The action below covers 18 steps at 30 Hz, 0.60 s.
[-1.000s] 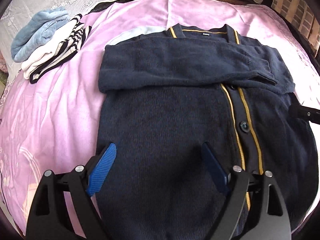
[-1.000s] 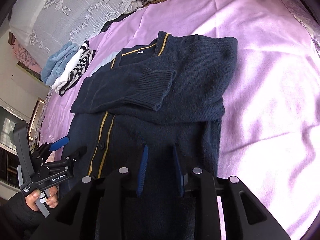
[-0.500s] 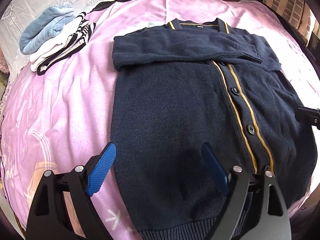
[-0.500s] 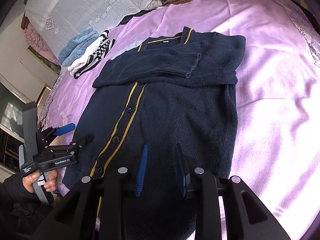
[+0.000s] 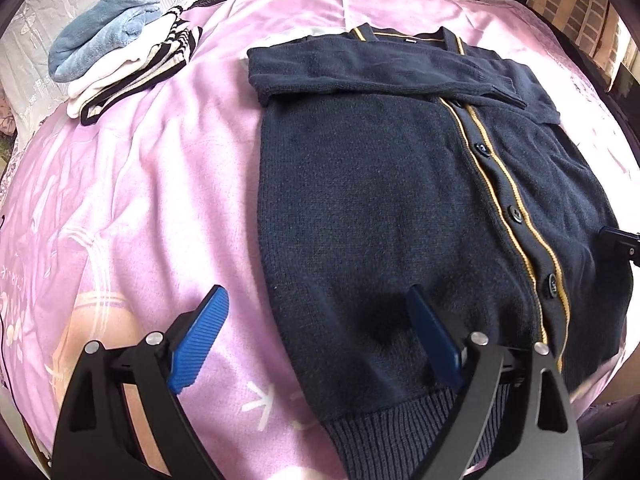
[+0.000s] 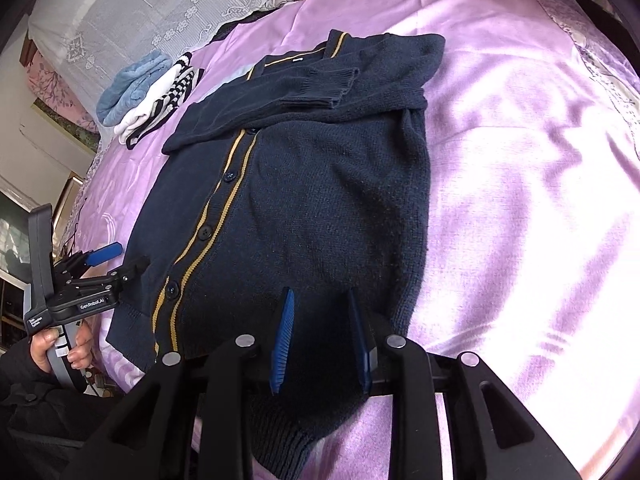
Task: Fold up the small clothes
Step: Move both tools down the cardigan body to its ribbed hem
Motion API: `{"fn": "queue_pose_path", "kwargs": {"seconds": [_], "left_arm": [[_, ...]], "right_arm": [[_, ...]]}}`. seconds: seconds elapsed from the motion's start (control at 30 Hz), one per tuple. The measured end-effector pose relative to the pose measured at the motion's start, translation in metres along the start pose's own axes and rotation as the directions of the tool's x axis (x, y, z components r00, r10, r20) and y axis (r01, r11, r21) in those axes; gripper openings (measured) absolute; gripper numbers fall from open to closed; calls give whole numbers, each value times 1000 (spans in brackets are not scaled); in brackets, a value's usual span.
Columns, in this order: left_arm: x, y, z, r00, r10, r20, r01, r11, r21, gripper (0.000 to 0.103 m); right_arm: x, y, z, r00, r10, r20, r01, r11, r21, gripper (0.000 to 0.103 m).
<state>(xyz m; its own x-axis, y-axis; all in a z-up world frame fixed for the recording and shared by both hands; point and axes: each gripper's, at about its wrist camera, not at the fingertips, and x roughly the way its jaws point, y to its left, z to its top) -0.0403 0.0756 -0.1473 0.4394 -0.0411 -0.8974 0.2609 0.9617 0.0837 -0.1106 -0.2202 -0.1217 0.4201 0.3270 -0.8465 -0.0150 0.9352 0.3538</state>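
Left gripper (image 5: 316, 344): jaws spread wide, nothing between the blue pads (image 5: 199, 334); poised above the lower left part of the cardigan, one finger over the bedspread, the other over the knit. Seen also from the right wrist view (image 6: 116, 260), gripped by a hand (image 6: 60, 348) in a dark sleeve, at the cardigan's hem edge.

Right gripper (image 6: 320, 338): jaws partly apart with a narrow gap, blue pads (image 6: 283, 340) not pressed on anything; poised above the cardigan's lower part near the ribbed hem; contact with the knit not discernible.

Cardigan (image 5: 400, 200): navy knit, laid flat and face up on the bedspread, collar at the far end, ribbed hem (image 5: 400, 428) nearest the grippers. Buttoned placket edged with two yellow stripes (image 5: 516, 216), running from collar to hem. Both sleeves folded across the chest, one over the other, ribbed cuff (image 6: 320, 88) lying on top.

Bedspread (image 5: 140, 200): pink-lilac, lightly creased, pale printed pattern toward the near edge.

Stack of folded clothes (image 5: 132, 68): far left corner of the bedspread, well apart from the cardigan; a light blue fleecy piece (image 5: 100, 44), a white piece and a black-and-white striped piece.

Lace-covered pillow (image 6: 140, 8): beyond the stack, at the head of the bed.
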Motion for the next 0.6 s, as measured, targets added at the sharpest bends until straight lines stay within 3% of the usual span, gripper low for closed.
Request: {"fn": "queue_pose_path", "kwargs": {"seconds": [0.33, 0.43, 0.6], "left_arm": [[-10, 3, -20, 999, -48, -25, 49, 999, 20, 88], [-9, 6, -25, 995, -84, -46, 85, 996, 22, 88], [-2, 10, -33, 991, -111, -81, 113, 994, 14, 88]], "right_arm": [[-30, -7, -19, 999, -27, 27, 27, 1000, -2, 30], [-38, -9, -24, 999, -40, 32, 40, 999, -1, 40], [-38, -12, -35, 1000, -24, -20, 24, 1000, -1, 41]]}}
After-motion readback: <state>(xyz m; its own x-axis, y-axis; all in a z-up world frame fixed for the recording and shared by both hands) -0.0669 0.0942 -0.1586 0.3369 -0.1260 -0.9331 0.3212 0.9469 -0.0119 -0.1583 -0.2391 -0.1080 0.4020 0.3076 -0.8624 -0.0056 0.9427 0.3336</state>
